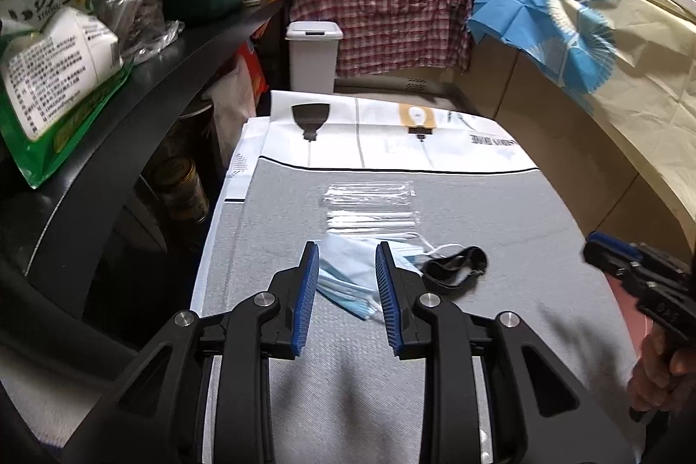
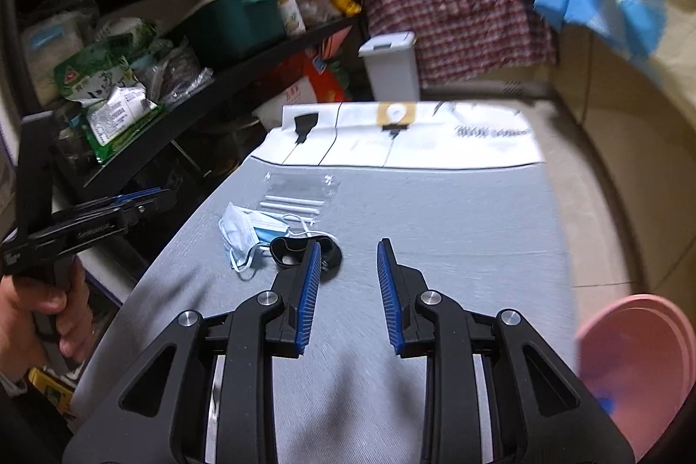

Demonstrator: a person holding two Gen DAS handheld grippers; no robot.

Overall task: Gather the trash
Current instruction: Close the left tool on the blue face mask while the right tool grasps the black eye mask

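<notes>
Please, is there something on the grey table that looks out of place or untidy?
Yes. A crumpled blue face mask lies loose on the grey table, its ear loops trailing. A black strap sits just beside it, and empty clear plastic wrappers lie behind them. The white bin stands beyond the table's far end.

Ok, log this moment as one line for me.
phase: approach | left claw: open, above crumpled blue face mask | right claw: open, empty | black looped strap beside mask | grey table cover
</notes>
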